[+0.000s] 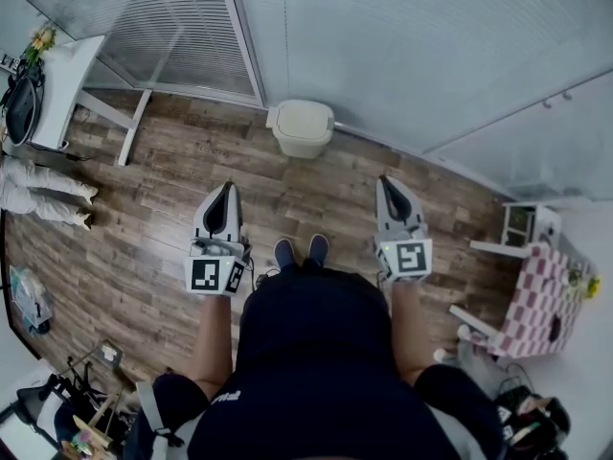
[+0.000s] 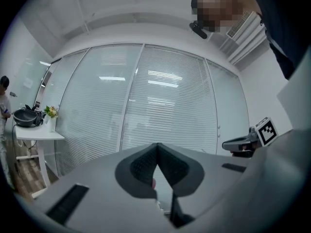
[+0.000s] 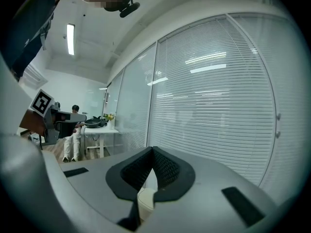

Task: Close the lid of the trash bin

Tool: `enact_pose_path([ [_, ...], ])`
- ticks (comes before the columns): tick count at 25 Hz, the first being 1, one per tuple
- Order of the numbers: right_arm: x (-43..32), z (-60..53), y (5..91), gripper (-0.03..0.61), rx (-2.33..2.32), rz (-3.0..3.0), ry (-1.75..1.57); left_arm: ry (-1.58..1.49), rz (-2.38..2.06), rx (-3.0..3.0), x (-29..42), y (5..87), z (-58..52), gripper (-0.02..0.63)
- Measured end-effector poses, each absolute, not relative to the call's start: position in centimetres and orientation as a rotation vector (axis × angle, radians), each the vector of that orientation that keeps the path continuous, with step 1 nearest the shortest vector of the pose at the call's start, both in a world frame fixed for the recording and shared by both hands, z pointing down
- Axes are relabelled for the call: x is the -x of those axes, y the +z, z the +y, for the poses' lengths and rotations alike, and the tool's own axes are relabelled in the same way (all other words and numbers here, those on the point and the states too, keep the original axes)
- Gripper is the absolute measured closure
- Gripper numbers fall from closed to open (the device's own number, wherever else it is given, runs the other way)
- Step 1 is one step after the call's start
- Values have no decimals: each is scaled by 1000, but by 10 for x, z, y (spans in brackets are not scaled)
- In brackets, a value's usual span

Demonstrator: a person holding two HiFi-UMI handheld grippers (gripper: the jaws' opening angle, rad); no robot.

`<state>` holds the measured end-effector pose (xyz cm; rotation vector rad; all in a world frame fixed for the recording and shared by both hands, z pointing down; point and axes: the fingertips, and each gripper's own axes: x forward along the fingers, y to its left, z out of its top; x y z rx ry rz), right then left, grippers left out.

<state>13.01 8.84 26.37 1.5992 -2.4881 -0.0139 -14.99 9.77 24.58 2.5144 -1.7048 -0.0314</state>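
Trash bin (image 1: 302, 127) by the wall — well ahead of left gripper (image 1: 227, 187), right gripper (image 1: 386, 181)

Trash bin (image 1: 303, 127): small in the head view, so whether its lid sits fully down cannot be told. In the right gripper view only a cream sliver shows below the jaws, with the rest behind the body of the right gripper (image 3: 152, 150). It is wholly hidden in the left gripper view.
Bystander (image 1: 43, 192): only white-trousered legs show in the head view; the rest is cut off by the left edge.
Pan (image 1: 21, 105): dark, hard against that edge, contents unreadable.
Checked table (image 1: 541, 300): the things on top are too small to name.
Floor clutter (image 1: 81, 415): too small and dark to name.
Shoes (image 1: 302, 251): heels hidden under the wearer's body.
Pink speck (image 2: 153, 182): low between the pads of the left gripper (image 2: 156, 145), too small to identify.
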Motion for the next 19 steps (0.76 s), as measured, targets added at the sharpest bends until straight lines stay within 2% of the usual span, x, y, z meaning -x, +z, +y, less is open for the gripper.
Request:
enact_pose_path([
  [19,-120,97,263,574,-1560,-2504,-29,-30,-1672,-2483,152,255,104,606],
])
